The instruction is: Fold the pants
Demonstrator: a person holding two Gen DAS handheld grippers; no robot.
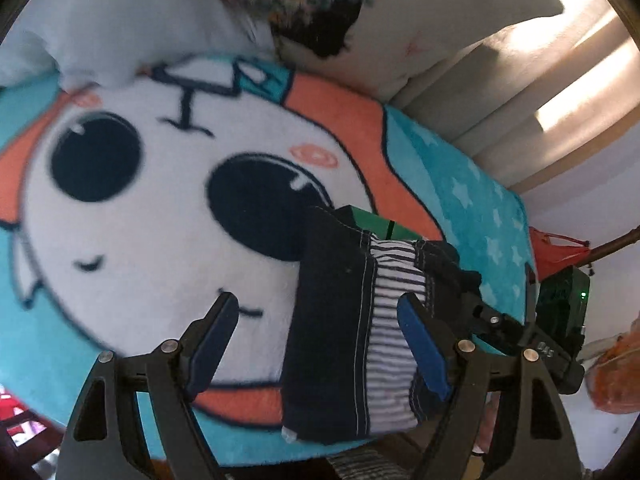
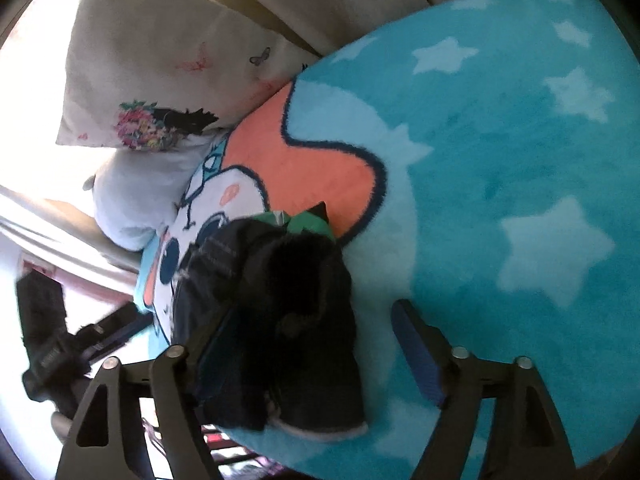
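Hovering with jaws released: left gripper (image 1: 318,334) and right gripper (image 2: 308,344), neither grasping anything. Lying folded just beyond, near the bed's front edge: dark pants (image 1: 340,328) on cartoon-face blanket (image 1: 160,208). Resting farther back: floral pillow (image 2: 132,92).

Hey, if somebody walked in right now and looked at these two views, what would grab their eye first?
First the bright turquoise blanket with its big white cartoon face and black eyes, filling the left wrist view. Next the dark pants, folded into a small bundle with a striped lining showing, lying on the blanket between the open left gripper fingers. In the right wrist view the open right gripper frames the same bundle.
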